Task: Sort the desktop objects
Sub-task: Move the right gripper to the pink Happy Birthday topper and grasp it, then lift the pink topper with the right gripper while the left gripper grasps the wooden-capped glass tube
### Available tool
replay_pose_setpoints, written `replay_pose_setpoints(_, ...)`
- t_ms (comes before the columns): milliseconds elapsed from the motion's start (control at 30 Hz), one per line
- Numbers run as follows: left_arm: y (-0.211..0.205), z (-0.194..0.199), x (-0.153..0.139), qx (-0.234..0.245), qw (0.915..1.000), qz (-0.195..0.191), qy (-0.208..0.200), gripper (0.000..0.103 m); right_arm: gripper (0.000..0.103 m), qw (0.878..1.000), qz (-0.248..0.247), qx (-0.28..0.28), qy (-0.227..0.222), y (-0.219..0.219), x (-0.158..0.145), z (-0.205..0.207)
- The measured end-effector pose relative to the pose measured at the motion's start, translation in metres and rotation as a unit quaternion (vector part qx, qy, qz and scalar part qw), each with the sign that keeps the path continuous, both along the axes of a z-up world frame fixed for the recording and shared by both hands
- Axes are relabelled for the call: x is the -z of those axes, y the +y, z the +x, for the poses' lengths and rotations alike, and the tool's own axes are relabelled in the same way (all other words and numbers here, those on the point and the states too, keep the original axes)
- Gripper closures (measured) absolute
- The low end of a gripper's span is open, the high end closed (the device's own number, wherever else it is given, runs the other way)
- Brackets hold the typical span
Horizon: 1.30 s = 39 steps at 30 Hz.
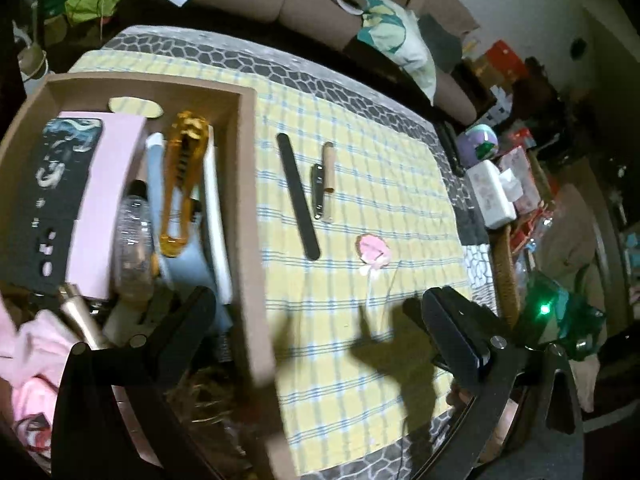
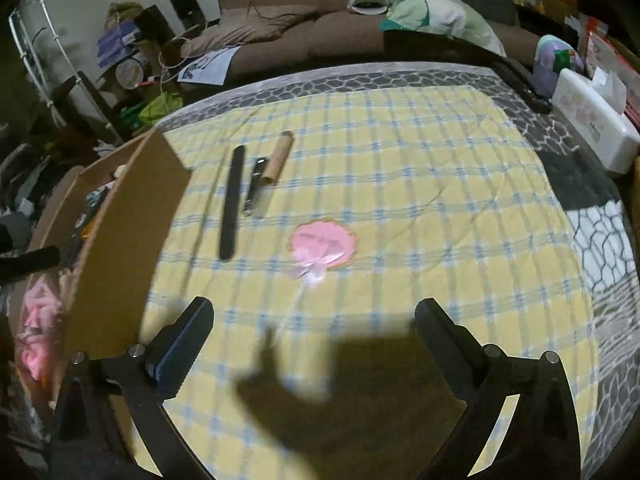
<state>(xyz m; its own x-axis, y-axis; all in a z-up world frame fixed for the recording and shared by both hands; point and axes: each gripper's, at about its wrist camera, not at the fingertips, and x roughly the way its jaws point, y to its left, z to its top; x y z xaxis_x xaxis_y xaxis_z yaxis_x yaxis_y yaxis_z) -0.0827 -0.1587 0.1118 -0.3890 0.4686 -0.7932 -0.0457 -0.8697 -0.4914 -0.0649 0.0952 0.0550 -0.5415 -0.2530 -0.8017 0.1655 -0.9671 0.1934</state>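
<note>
Standing by the table, I see both tools held over the yellow checked cloth (image 2: pixel 400 168) with nothing in them; the left gripper (image 1: pixel 320 320) has its two black fingers wide apart, and the right gripper (image 2: pixel 316 328) is just as wide, so neither one is squeezing anything.

The cardboard box (image 1: pixel 248 168) sits at the left of the left view; it looks like the place where sorted things go, because it is already full; a yellow box cutter (image 1: pixel 182 184), a clear little bottle (image 1: pixel 132 240), a pink flat box (image 1: pixel 108 192) and a dark card with swirls (image 1: pixel 52 184) lie inside it.

Four things are not in the box yet; they lie on the cloth in the middle of both views; a long black nail file (image 2: pixel 232 204) is nearest the box wall, a small folding tool (image 2: pixel 253 190) lies just beside it, and a brown paper tube (image 2: pixel 278 158) touches that tool's far side; a pink wrapped lollipop (image 2: pixel 322 246) lies alone, lower in the frame and closest to the right gripper.

I guess the fingers are spread wide to get ready for the next pick; the lollipop seems the easiest one to reach; it is thin and flat, so it may slip.
</note>
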Motion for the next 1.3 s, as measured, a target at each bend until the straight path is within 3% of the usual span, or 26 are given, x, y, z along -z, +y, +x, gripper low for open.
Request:
replay_pose_setpoints(133, 0.015, 0.0, 0.005, 0.014, 0.9999, 0.002, -0.009, 0.0, 0.0, 0.999, 0.001, -0.008, 0.033, 0.007, 0.008, -0.009)
replay_pose_setpoints(433, 0.024, 0.003, 0.006, 0.026, 0.9995, -0.016, -0.007, 0.0, 0.002, 0.997, 0.039, -0.031, 0.054, -0.02, 0.038, -0.04)
replay_pose_setpoints(667, 0.013, -0.001, 0.008, 0.016, 0.9997, -0.016, -0.012, 0.0, 0.014, 0.995, 0.088, -0.031, 0.042, -0.035, 0.06, -0.055)
replay_pose_setpoints(700, 0.012, -0.001, 0.008, 0.016, 0.9997, -0.016, -0.012, 0.0, 0.019, 0.994, 0.092, -0.032, 0.044, -0.036, 0.059, -0.055)
replay_pose_setpoints(767, 0.01, -0.001, 0.007, 0.016, 0.9997, -0.014, -0.011, 0.0, 0.045, 0.994, 0.088, -0.035, 0.049, -0.036, 0.057, -0.054)
replay_pose_setpoints(1000, 0.01, 0.002, -0.002, 0.019, 0.9997, -0.012, 0.003, 0.0, 0.048, 0.998, 0.057, -0.026, 0.03, -0.022, 0.046, -0.047)
replay_pose_setpoints(1300, 0.047, -0.029, -0.012, 0.024, 0.998, -0.054, 0.022, 0.0, 0.048, 0.998, -0.009, 0.025, 0.052, 0.021, -0.022, 0.001)
